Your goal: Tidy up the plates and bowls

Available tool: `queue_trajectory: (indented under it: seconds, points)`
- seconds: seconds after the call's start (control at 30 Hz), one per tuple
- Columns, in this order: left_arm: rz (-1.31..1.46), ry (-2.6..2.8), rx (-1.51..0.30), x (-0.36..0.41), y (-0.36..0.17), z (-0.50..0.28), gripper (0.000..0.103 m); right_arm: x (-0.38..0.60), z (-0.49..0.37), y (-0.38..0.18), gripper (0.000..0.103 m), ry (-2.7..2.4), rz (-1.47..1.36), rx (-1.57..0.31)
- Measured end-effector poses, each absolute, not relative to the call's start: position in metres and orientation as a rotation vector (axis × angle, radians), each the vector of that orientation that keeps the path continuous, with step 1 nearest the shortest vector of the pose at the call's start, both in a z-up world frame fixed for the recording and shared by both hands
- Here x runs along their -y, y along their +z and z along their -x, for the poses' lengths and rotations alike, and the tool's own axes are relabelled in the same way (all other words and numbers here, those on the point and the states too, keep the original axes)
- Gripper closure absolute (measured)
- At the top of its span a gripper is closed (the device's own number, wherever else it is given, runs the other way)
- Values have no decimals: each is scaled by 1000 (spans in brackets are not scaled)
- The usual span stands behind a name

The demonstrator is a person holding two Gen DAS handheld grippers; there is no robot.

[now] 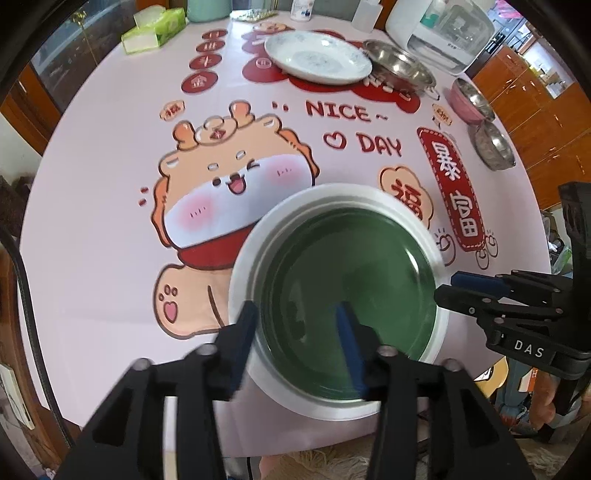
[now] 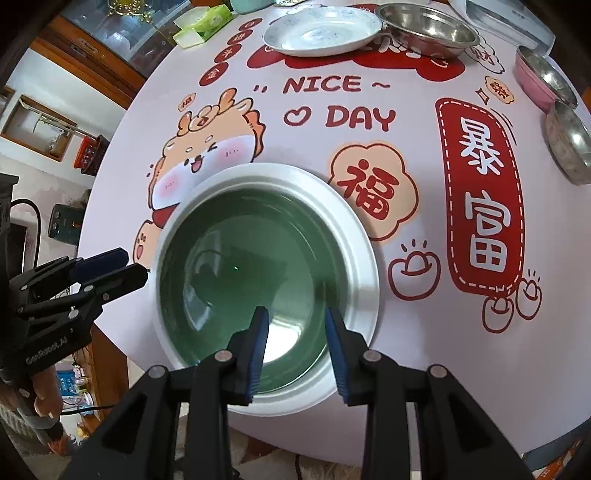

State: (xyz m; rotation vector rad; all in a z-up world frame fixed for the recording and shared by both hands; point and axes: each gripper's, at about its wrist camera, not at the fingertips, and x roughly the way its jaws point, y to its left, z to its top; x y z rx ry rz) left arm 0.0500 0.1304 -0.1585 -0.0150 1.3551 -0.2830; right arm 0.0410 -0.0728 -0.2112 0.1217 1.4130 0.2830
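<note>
A green glass plate (image 1: 347,288) lies inside a white plate (image 1: 240,280) near the table's front edge; both also show in the right wrist view, green (image 2: 251,266) on white (image 2: 365,258). My left gripper (image 1: 299,332) is open, its fingers straddling the plates' left rim. My right gripper (image 2: 295,332) is open over the near rim and shows in the left wrist view (image 1: 454,288) at the plates' right edge. At the back lie a white patterned plate (image 1: 317,55), a steel basin (image 1: 399,66), a pink bowl (image 1: 469,99) and a steel bowl (image 1: 493,146).
The round table (image 1: 110,221) has a cartoon cloth. A tissue box (image 1: 155,27), a teal container (image 1: 208,9), a bottle (image 1: 301,9) and a white appliance (image 1: 443,33) stand along the back. Wooden cabinets (image 1: 535,110) stand to the right.
</note>
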Motion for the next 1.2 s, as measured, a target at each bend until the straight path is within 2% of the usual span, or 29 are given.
queue_trajectory:
  seconds: [0.37, 0.5, 0.7, 0.8, 1.07, 1.13, 1.2]
  points:
    - [-42, -352, -1210, -138, -92, -49, 50, 67, -37, -160, 71, 272, -157, -1295]
    - [-64, -370, -1146, -140, -61, -54, 39, 69, -36, -125, 71, 249, -159, -1217]
    - [-165, -377, -1037, -135, -18, -59, 36, 76, -39, -71, 71, 211, -162, -1100]
    - [-184, -401, -998, -131, -2, -59, 30, 79, -43, -44, 71, 198, -162, -1049]
    - [-178, -383, -929, -125, 38, -84, 30, 88, -61, 13, 71, 177, -98, -951]
    - [-163, -367, -917, -126, 46, -94, 28, 94, -70, 27, 66, 175, -84, -929]
    - [-154, -343, -904, -126, 55, -107, 24, 100, -79, 37, 55, 176, -73, -900]
